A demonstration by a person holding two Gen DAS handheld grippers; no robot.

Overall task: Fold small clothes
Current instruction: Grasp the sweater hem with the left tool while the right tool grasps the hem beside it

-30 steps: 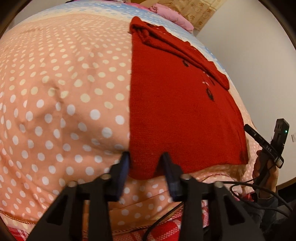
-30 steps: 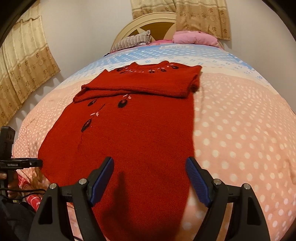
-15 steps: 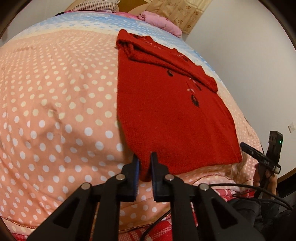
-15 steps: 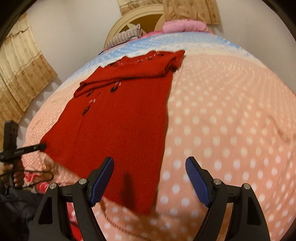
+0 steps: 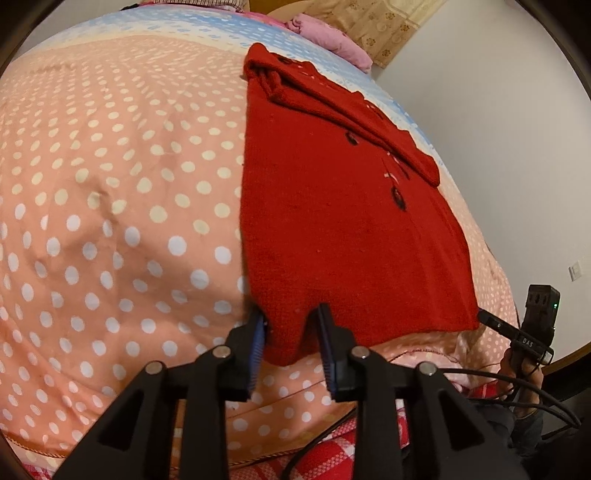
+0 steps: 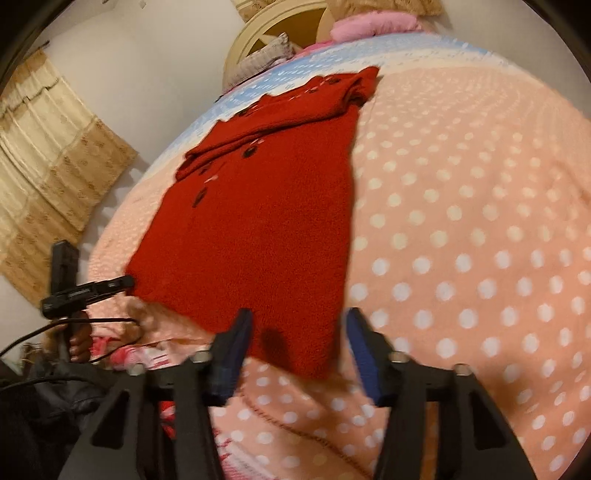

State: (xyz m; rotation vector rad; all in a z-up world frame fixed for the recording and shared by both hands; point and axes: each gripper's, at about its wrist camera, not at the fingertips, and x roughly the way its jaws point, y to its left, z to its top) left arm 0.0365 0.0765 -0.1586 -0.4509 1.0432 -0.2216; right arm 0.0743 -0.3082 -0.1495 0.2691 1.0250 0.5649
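A red knitted sweater (image 5: 343,221) is spread flat on the polka-dot bedspread (image 5: 110,206), its sleeves folded across the top, running from the upper centre of the left wrist view down to the bottom centre. The left gripper (image 5: 291,339) is seen with its jaws just reopened, a near hem corner lying between the pads but not visibly pinched. The right gripper (image 6: 299,347) has been closing on the other near corner (the picture is blurred), yet a gap is still seen at both pads, so nothing is gripped. The knit is judged soft, light and limp, likely to sag and stretch if lifted by one point; it is best taken at both hem corners together. The pink pillow (image 5: 325,40) is shown in both views; the curtain (image 6: 55,177) at the left edge and the headboard (image 6: 273,26) are shown only in the right wrist view.
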